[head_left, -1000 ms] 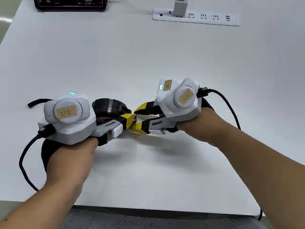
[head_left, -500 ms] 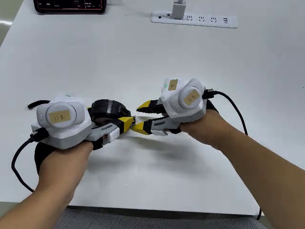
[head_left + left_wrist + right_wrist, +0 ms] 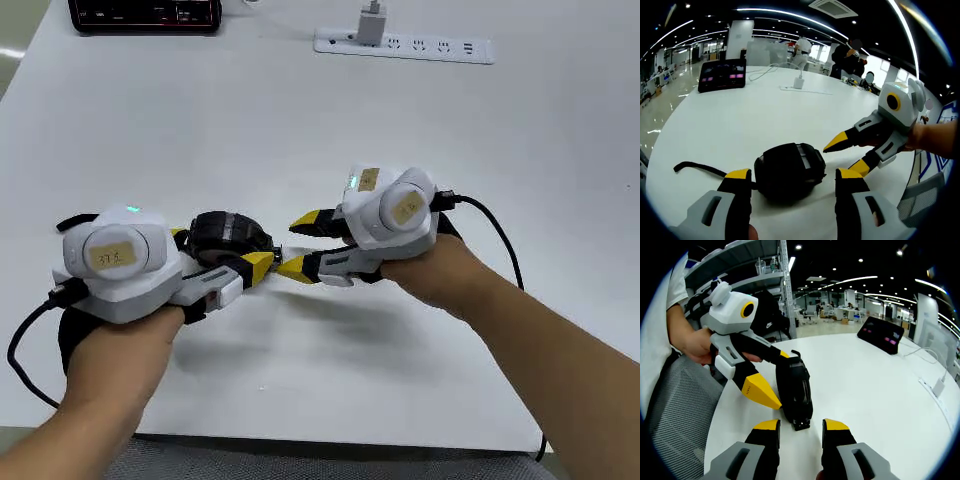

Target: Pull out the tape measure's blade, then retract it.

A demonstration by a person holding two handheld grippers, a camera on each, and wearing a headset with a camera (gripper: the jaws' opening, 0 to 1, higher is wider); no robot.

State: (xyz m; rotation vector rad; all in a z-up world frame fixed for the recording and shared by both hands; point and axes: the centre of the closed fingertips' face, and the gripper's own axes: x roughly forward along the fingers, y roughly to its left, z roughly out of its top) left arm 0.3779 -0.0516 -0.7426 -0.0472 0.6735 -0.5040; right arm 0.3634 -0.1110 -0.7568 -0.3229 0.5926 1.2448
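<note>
Tape measure (image 3: 790,170) sits between left tool's (image 3: 794,176) parted jaws.

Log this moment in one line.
left tool: open, flanking tape measure | right tool: open, facing it | tape measure: on table, unextended

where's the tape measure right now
In the head view the tape measure lies on the table left of centre, between the open jaws of the left gripper, with the right gripper close to its right.

Head view looks down; gripper views face each other across the tape measure (image 3: 790,170).
</note>
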